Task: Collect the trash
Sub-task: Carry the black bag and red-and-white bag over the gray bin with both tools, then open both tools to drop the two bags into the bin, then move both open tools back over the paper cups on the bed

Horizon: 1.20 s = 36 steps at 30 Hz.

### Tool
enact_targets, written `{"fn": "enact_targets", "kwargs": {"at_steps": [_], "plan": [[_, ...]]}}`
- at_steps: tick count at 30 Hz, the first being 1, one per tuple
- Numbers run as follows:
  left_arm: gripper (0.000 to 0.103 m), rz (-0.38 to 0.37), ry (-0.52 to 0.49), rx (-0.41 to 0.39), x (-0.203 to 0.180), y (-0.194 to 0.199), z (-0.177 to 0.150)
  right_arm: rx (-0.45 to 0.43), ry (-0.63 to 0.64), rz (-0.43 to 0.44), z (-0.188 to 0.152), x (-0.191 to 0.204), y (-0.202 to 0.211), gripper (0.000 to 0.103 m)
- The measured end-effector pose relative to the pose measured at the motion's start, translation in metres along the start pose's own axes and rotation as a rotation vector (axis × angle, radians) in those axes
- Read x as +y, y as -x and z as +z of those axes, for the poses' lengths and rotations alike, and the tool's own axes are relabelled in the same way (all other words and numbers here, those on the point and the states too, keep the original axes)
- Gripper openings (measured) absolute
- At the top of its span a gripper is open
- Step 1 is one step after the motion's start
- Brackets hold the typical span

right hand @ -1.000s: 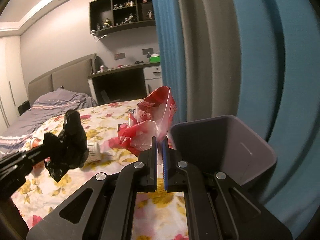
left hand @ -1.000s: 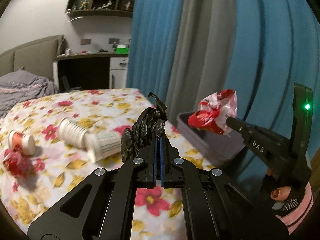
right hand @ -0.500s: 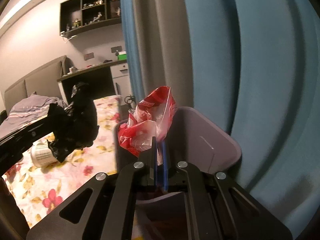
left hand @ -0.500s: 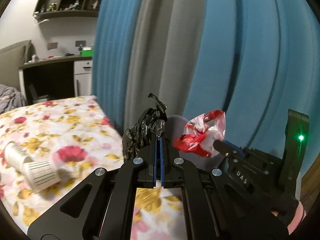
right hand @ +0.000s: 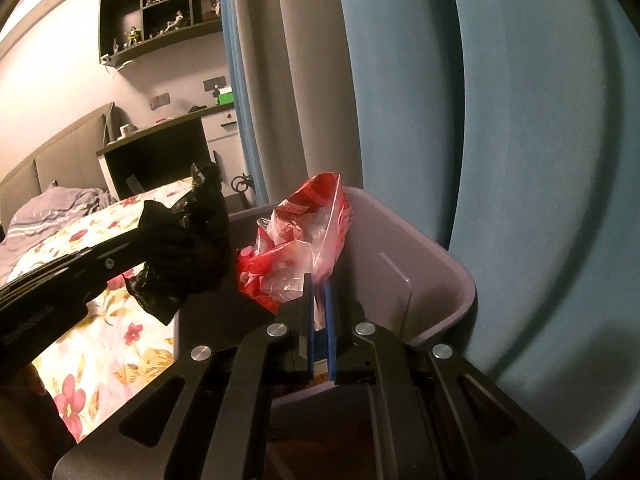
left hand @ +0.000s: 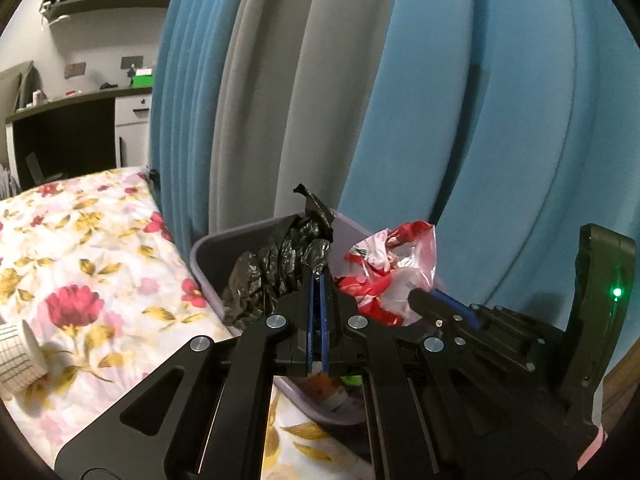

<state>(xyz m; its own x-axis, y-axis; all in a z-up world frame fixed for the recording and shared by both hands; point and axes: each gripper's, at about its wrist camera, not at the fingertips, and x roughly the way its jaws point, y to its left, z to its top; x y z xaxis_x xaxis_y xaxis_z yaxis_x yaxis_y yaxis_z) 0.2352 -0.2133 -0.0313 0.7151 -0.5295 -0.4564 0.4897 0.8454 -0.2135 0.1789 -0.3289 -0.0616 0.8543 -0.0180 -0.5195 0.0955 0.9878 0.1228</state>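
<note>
My left gripper [left hand: 317, 280] is shut on a crumpled black plastic bag [left hand: 280, 264] and holds it over the open grey bin [left hand: 208, 256] at the bed's edge. My right gripper [right hand: 318, 288] is shut on a red and clear plastic bag [right hand: 296, 252] and holds it over the same bin [right hand: 436, 288]. The two grippers sit side by side, the black bag [right hand: 188, 248] left of the red one [left hand: 384, 276]. Some trash shows at the bin's bottom, partly hidden by my fingers.
The bin stands on a floral bedsheet [left hand: 80, 264] against blue and grey curtains [left hand: 440, 120]. A white paper cup [left hand: 16, 356] lies on the bed at the left. A dark desk [right hand: 160, 156] and a wall shelf [right hand: 160, 8] are behind.
Both grippers have moved right from over the bed to above the bin, each still holding its bag. The cups on the bed have slid out of view to the left.
</note>
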Motion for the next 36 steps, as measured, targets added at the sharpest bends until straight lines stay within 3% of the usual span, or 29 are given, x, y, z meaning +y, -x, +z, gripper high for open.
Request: {"fn": "enact_targets", "kwargs": {"at_steps": [13,15,18,20,22,25,27,30,36], "plan": [[0.002,-0.071,0.027,0.064,0.003,-0.029,-0.005,0.033,-0.008,0.009,0.002,-0.004,-0.014,0.007],[0.003,-0.084,0.028,0.075,0.003,-0.03,-0.007,0.041,-0.008,0.009,0.003,-0.004,-0.016,0.013],[0.02,-0.071,0.031,0.08,0.006,-0.029,-0.008,0.04,-0.011,0.004,0.004,-0.005,-0.016,0.029],[0.051,-0.057,0.041,0.074,0.009,-0.026,-0.008,0.035,-0.011,-0.006,0.004,-0.006,-0.015,0.035],[0.07,-0.03,0.057,0.052,0.015,-0.018,-0.009,0.027,-0.01,-0.022,0.002,-0.007,-0.01,0.04],[0.086,0.014,0.077,0.034,0.023,-0.004,-0.012,0.004,-0.012,-0.046,0.001,-0.008,-0.003,0.055],[0.091,0.06,0.074,0.027,0.027,0.006,-0.015,-0.023,-0.012,-0.061,0.001,-0.007,0.006,0.069],[0.097,0.137,0.064,0.011,0.03,0.025,-0.02,-0.067,-0.007,-0.084,-0.001,-0.003,0.02,0.083],[0.097,0.27,0.065,-0.013,0.043,0.068,-0.029,-0.1,-0.011,-0.089,-0.001,0.011,0.042,0.091]]}}
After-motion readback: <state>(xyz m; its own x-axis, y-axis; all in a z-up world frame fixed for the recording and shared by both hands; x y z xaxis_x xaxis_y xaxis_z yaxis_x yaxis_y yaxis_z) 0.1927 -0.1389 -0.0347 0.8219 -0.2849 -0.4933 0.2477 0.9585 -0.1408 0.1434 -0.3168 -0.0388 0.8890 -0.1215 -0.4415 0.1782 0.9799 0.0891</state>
